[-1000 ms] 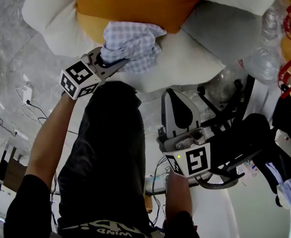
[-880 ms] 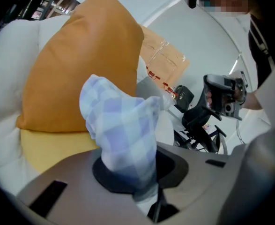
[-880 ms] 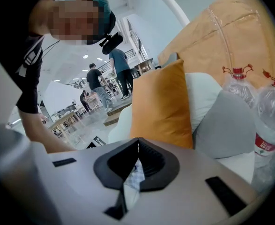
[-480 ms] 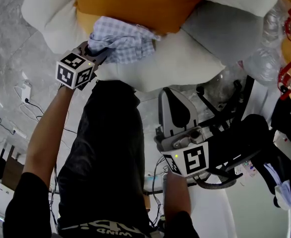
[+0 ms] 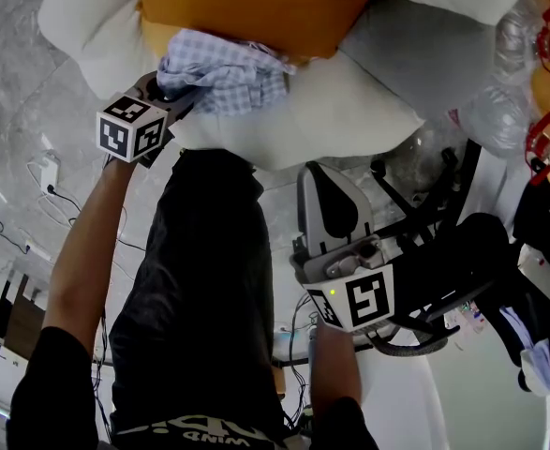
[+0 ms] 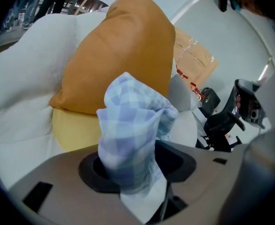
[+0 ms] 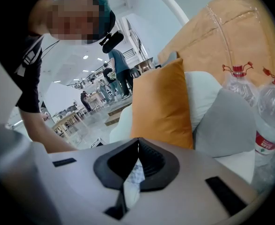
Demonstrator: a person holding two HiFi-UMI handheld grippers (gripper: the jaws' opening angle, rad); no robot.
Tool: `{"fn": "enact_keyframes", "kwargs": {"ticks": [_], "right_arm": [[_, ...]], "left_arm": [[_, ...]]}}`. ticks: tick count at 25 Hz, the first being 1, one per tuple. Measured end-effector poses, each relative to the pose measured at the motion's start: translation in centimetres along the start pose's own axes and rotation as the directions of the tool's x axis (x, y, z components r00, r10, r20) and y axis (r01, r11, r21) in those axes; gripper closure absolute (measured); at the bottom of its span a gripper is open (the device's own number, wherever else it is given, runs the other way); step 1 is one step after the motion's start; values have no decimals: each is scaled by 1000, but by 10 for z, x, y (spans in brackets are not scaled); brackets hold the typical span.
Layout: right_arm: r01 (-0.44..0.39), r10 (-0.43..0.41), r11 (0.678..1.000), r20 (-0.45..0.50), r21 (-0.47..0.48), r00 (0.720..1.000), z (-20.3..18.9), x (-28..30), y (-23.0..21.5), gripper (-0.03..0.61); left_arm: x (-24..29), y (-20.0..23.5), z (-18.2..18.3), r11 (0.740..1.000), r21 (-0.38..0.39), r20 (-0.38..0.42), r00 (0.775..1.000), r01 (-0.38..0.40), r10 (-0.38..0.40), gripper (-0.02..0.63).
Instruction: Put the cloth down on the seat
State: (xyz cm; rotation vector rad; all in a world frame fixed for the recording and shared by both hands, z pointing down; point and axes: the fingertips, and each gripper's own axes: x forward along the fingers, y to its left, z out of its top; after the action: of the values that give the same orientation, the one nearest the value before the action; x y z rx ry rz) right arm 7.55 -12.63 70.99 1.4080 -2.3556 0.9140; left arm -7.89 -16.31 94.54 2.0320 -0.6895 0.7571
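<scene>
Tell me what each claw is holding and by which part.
Left claw: a bunched end of the checked cloth sits between its jaws, which are opening, so the hold is being released. Right claw: shut, holding nothing.

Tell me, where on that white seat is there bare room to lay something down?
The widest bare patch of the white seat lies between the checked cloth, the gray pillow and the seat's front edge. More white cushion shows bare left of the orange pillow. The right end is crowded with plastic bottles.
</scene>
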Motion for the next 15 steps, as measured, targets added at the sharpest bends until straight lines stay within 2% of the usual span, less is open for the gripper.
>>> {"fn": "enact_keyframes", "kwargs": {"ticks": [2,7,15], "right_arm": [[0,0,1000,-1,2,1000,0,-2,0,557],[-7,7,1000,-6,-4,1000,1,-5,2,557],[-24,25,1000,4,-18,1000,8,-9,1,557]], "left_arm": [[-1,3,-3,1000,-17,-9,1000,-11,11,370],[-11,11,-10,997,-35,-20,998,-63,63,337],[-39,31,-12,981,-53,-9,982,-188,188,293]]}}
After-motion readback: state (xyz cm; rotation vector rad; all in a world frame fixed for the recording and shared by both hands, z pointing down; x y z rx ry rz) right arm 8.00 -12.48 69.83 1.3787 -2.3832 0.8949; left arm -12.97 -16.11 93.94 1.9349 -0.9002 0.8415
